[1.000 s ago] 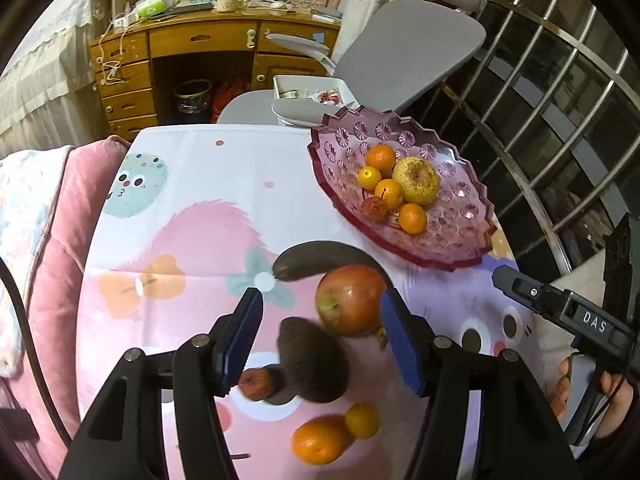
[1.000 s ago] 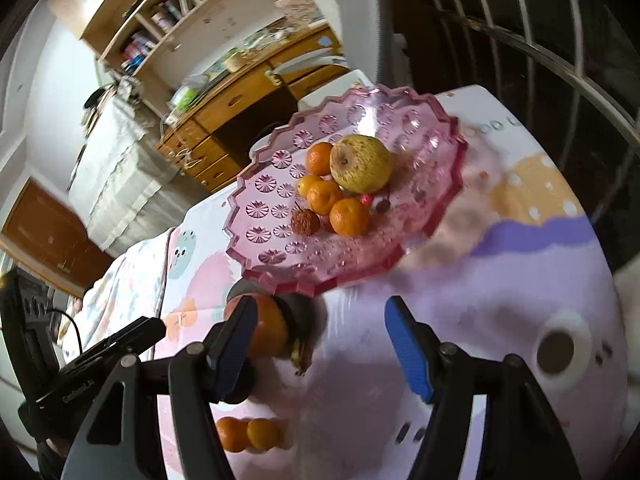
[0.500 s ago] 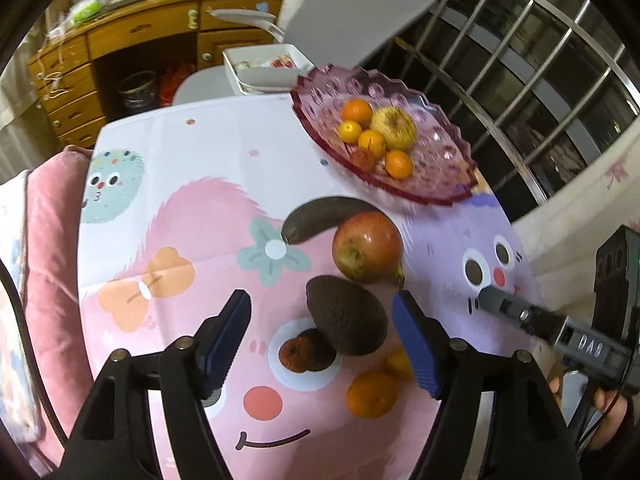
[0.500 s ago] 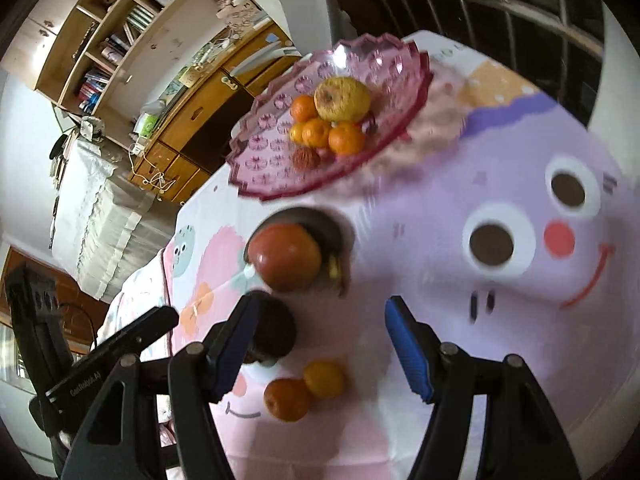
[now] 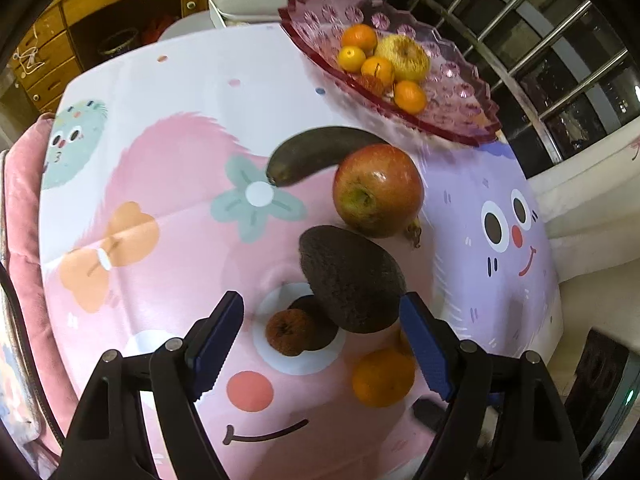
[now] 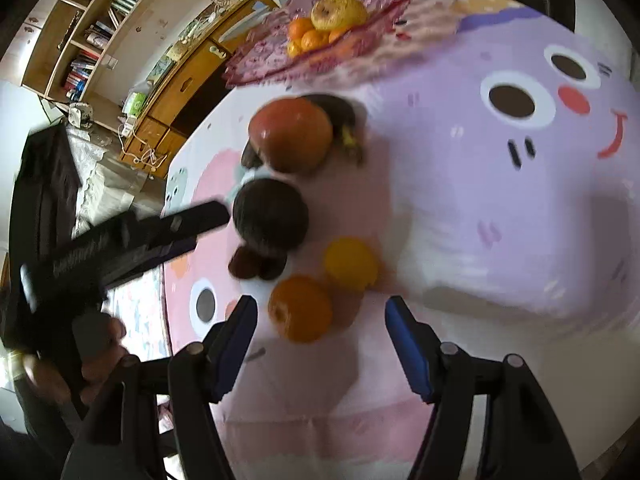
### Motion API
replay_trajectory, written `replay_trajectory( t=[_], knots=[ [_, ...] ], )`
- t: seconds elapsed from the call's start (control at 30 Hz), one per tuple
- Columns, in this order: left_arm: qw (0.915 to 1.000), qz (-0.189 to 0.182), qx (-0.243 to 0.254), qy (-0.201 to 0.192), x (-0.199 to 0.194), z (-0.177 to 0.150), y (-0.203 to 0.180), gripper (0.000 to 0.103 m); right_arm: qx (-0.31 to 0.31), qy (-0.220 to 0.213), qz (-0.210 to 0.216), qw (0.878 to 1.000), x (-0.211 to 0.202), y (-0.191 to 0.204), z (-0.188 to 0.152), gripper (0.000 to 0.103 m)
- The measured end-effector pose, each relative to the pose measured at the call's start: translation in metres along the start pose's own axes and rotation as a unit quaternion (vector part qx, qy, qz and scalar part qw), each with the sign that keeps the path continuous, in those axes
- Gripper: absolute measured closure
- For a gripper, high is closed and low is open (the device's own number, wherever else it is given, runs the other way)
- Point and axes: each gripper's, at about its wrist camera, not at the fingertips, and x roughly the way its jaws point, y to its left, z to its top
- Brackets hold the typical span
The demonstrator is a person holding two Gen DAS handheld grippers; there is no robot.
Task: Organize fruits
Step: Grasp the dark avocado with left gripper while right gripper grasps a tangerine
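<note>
A pink glass bowl (image 5: 460, 100) at the table's far right holds several oranges and a yellow apple (image 5: 404, 58). On the cartoon tablecloth lie a red apple (image 5: 378, 190), a dark banana (image 5: 316, 152), an avocado (image 5: 352, 278), two small dark fruits (image 5: 290, 332) and two oranges (image 5: 382, 378). My left gripper (image 5: 320, 344) is open and empty, its jaws either side of the avocado's near end. My right gripper (image 6: 320, 340) is open and empty, just short of an orange (image 6: 300, 308), with a yellow-orange fruit (image 6: 351, 263) behind it. The left gripper's body also shows in the right wrist view (image 6: 120, 240).
A pink cushion (image 5: 24, 240) lies along the table's left edge. A white tray (image 5: 248, 2) and a grey chair stand behind the table. A wooden desk with drawers (image 5: 100, 8) is at the back. A metal railing (image 5: 560, 60) runs on the right.
Both grippers have pulled back toward the near edge of the table and dropped lower. The right gripper now faces the two oranges instead of the bowl. Both stay open.
</note>
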Motion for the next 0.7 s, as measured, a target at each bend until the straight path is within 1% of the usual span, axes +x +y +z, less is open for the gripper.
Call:
replay_trajectory(
  t=[0.1, 0.17, 0.3, 0.47, 0.53, 0.6, 0.7],
  knots=[
    [0.9998, 0.001, 0.002, 0.018, 0.009, 0.004, -0.005, 0.024, 0.008, 0.014, 0.013, 1.000, 0.008, 0.000, -0.008, 0.036],
    [0.9996, 0.008, 0.004, 0.026, 0.016, 0.006, -0.009, 0.024, 0.010, 0.014, 0.017, 1.000, 0.010, 0.002, -0.013, 0.036],
    [0.9993, 0.014, 0.014, 0.032, 0.023, 0.010, -0.018, 0.024, 0.002, 0.008, 0.019, 1.000, 0.014, 0.007, -0.019, 0.036],
    [0.9980, 0.035, 0.037, 0.038, 0.033, 0.015, -0.032, 0.024, -0.031, 0.003, 0.006, 0.999, 0.022, 0.019, -0.024, 0.036],
    [0.9972, 0.040, 0.044, 0.044, 0.037, 0.017, -0.035, 0.024, -0.051, 0.001, -0.007, 0.999, 0.027, 0.025, -0.026, 0.036],
    [0.9968, 0.041, 0.050, 0.048, 0.040, 0.016, -0.038, 0.024, -0.073, -0.004, -0.020, 0.997, 0.030, 0.031, -0.028, 0.037],
    [0.9964, 0.041, 0.052, 0.052, 0.044, 0.016, -0.040, 0.024, -0.103, -0.013, -0.036, 0.994, 0.034, 0.039, -0.030, 0.041]
  ],
)
